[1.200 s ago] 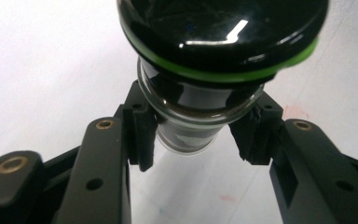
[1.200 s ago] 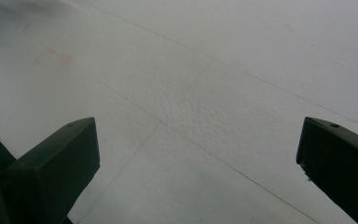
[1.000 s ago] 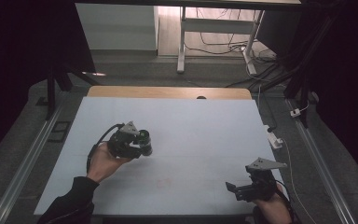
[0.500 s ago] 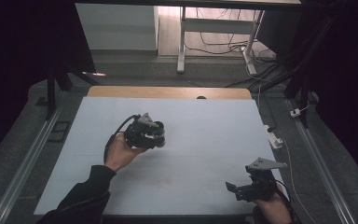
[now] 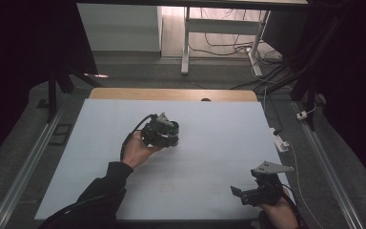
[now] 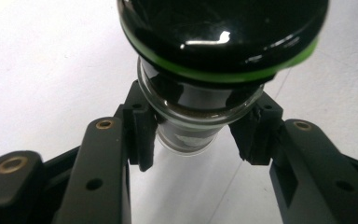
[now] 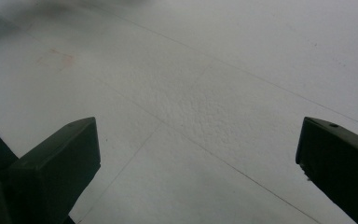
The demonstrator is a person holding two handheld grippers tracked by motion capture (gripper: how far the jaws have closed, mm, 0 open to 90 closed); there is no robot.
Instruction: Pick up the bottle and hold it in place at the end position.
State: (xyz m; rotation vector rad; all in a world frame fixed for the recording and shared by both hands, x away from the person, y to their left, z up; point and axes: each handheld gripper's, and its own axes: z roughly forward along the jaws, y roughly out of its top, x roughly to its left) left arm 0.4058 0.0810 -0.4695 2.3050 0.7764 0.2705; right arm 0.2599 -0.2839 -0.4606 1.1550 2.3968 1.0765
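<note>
While the left forearm reaches in from the near-left corner toward mid-tabletop (image 5: 209, 119), the left tongs (image 6: 196, 140) clamp a glass jar (image 6: 191, 126) below its black lid (image 6: 223, 32), lid toward the camera. Near the right corner, the right tongs (image 5: 248, 193) gape wide.
</note>
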